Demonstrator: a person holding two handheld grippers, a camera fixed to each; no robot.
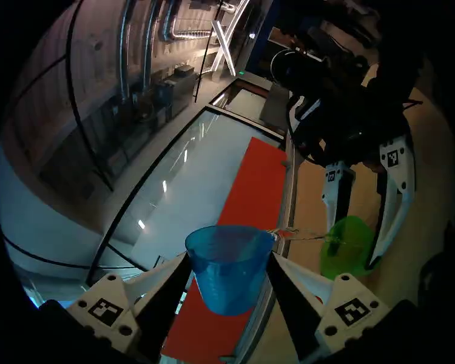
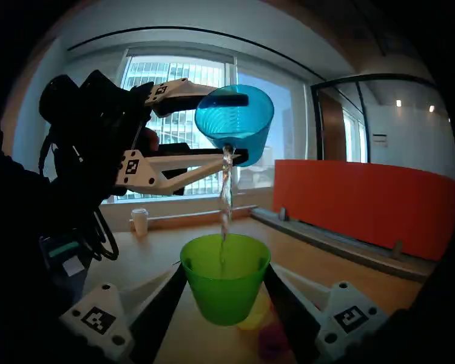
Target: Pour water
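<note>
Water [image 2: 225, 194] falls in a thin, twisting stream from the lower lip of the translucent blue plastic cup [image 2: 235, 121] into the translucent green plastic cup [image 2: 225, 282] directly below, landing near the middle of the green mouth. The left gripper [image 1: 229, 267] presses its two fingers on opposite sides of the blue cup, held high and tipped well over, its long axis leaning toward the right gripper [image 2: 225, 276]. That gripper's fingers clamp the green cup upright, low over the pale wooden tabletop [image 2: 330, 261]; whether it rests there I cannot tell. Some water appears pooled in the blue cup. The pour likely depends on holding the blue lip straight above the green rim, with more tilt from the left hand to empty it.
</note>
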